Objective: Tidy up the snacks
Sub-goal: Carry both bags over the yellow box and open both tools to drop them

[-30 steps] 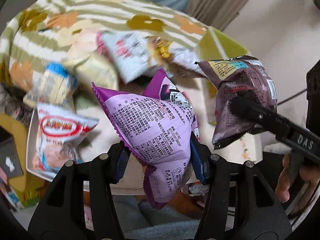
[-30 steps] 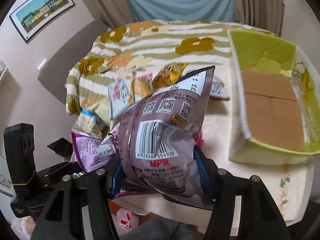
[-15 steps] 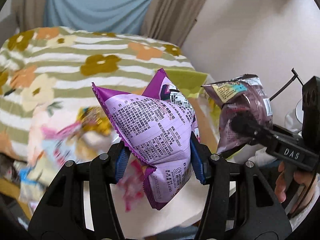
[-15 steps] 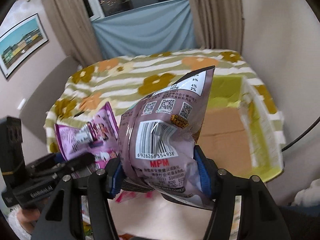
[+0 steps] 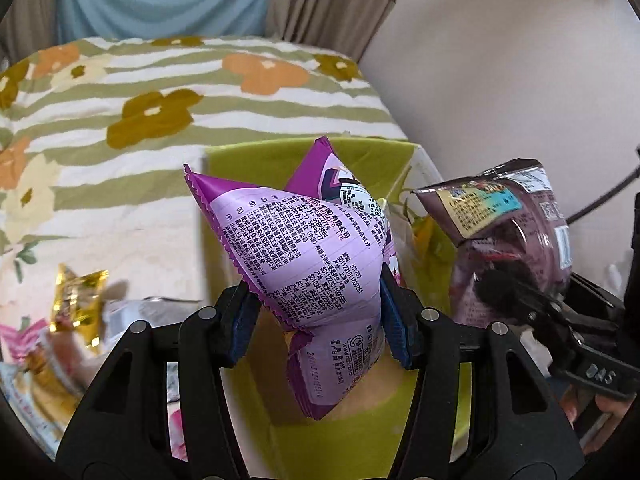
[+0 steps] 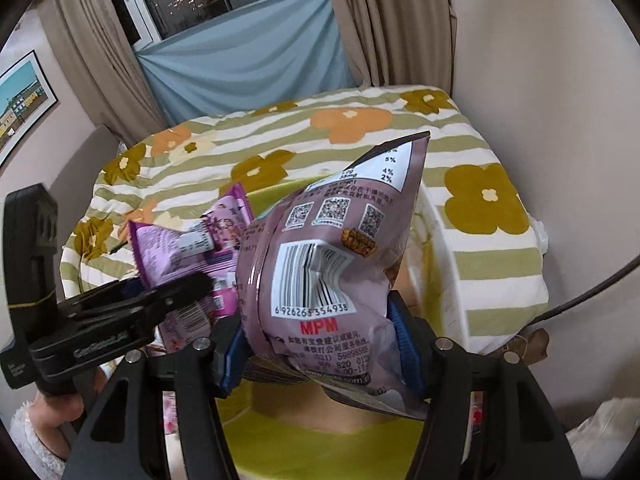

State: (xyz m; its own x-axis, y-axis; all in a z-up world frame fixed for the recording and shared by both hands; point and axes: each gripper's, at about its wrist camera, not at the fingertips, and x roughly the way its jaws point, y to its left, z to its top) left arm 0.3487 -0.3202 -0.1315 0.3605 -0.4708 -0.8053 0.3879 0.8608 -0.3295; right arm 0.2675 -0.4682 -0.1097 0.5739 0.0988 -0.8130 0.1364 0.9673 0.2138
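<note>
pinching a puffy purple snack packet (image 5: 304,248) in our left gripper (image 5: 316,320) and a mauve snack bag (image 6: 332,272) in our right gripper (image 6: 320,344) above the green box (image 5: 244,280), we judge both light, crinkly, slippery, best gripped mid-body.

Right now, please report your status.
Left tongs shut on purple bag. Right tongs shut on mauve bag. Both above green box. Nothing blocking.

Glossy plastic snack packets (image 5: 308,256) – matt cardboard box (image 5: 240,248), soft cloth bedspread (image 5: 160,92)
</note>
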